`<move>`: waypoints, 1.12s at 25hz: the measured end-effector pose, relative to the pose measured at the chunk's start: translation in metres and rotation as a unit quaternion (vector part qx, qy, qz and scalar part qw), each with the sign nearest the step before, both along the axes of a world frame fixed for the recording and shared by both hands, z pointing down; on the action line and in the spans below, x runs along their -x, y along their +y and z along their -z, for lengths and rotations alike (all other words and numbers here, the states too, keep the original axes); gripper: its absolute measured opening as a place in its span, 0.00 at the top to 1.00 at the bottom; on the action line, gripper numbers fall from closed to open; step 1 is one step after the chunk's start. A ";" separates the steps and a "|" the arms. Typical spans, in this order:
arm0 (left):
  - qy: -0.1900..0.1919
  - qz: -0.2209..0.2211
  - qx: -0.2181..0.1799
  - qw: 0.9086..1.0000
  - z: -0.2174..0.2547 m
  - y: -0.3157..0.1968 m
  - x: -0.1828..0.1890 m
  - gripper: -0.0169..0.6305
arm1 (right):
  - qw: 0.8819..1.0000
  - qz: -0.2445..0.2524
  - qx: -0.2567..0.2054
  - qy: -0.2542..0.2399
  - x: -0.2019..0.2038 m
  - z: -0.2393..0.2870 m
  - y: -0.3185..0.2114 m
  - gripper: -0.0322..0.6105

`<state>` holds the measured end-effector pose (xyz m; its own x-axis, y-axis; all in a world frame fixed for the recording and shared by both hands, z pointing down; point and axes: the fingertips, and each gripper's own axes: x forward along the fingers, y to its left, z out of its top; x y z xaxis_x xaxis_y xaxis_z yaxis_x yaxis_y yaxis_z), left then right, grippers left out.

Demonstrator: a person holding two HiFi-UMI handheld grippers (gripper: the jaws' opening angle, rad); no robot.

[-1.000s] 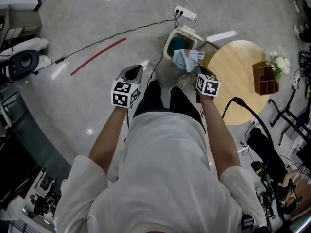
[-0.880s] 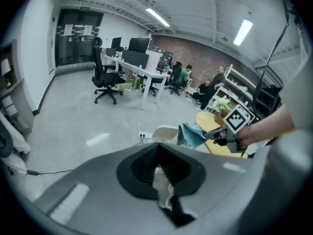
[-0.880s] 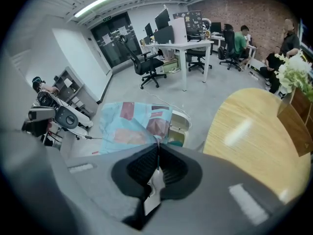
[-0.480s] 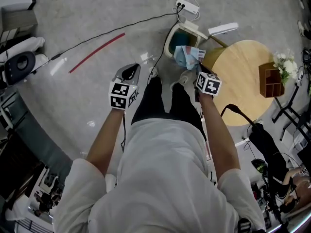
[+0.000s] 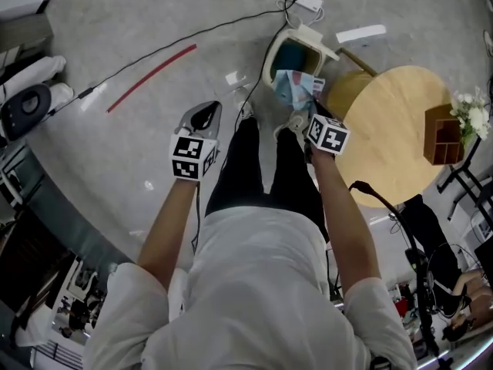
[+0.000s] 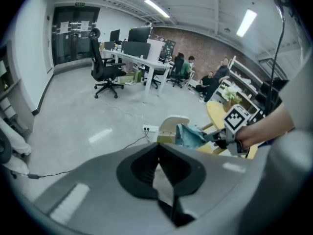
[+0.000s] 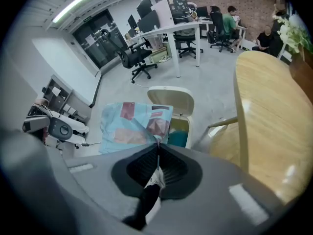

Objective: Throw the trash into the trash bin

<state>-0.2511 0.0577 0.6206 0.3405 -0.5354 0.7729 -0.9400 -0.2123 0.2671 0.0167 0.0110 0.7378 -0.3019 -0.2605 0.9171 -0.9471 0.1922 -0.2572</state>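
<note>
The trash bin point(image 5: 291, 52) is seen on the floor point(image 5: 139, 14), just left of the round tabletop point(image 5: 393, 129), a power strip point(image 5: 302, 0) behind it. The trash point(image 5: 295, 89) is pinched in the right claw point(image 5: 310, 108) above the bin's near rim. The left claw point(image 5: 205, 114) is held well off left. A box point(image 5: 441, 133) is set at the tabletop's right edge
</note>
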 end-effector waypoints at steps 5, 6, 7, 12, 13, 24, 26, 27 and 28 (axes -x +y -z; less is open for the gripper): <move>0.004 0.008 0.007 1.000 -0.022 0.000 -0.002 0.97 | 1.000 -0.018 0.008 -0.008 0.005 -0.030 0.002 0.95; 0.004 0.008 0.007 1.000 -0.027 0.000 -0.003 0.97 | 1.000 -0.021 0.010 -0.009 0.005 -0.037 0.002 0.95; 0.002 0.006 0.008 1.000 -0.033 -0.001 -0.004 0.97 | 1.000 -0.022 0.011 -0.009 0.005 -0.044 0.000 0.95; -0.005 0.000 0.016 1.000 -0.061 -0.001 -0.006 0.97 | 0.999 -0.033 0.008 -0.001 0.001 -0.072 -0.007 0.95; -0.006 -0.001 0.017 1.000 -0.066 -0.001 -0.006 0.97 | 0.999 -0.033 0.009 -0.002 0.000 -0.078 -0.008 0.95; 0.000 -0.006 0.029 1.000 -0.120 0.000 -0.019 0.97 | 0.999 -0.048 0.018 0.002 -0.010 -0.144 -0.008 0.95; 0.002 -0.008 0.033 0.999 -0.128 0.001 -0.022 0.97 | 0.998 -0.051 0.019 0.003 -0.012 -0.153 -0.007 0.95; 0.003 -0.009 0.035 0.999 -0.132 0.003 -0.023 0.97 | 0.998 -0.053 0.020 0.004 -0.012 -0.157 -0.006 0.95; 0.004 -0.009 0.036 0.999 -0.135 0.005 -0.025 0.97 | 0.998 -0.055 0.020 0.006 -0.013 -0.160 -0.006 0.95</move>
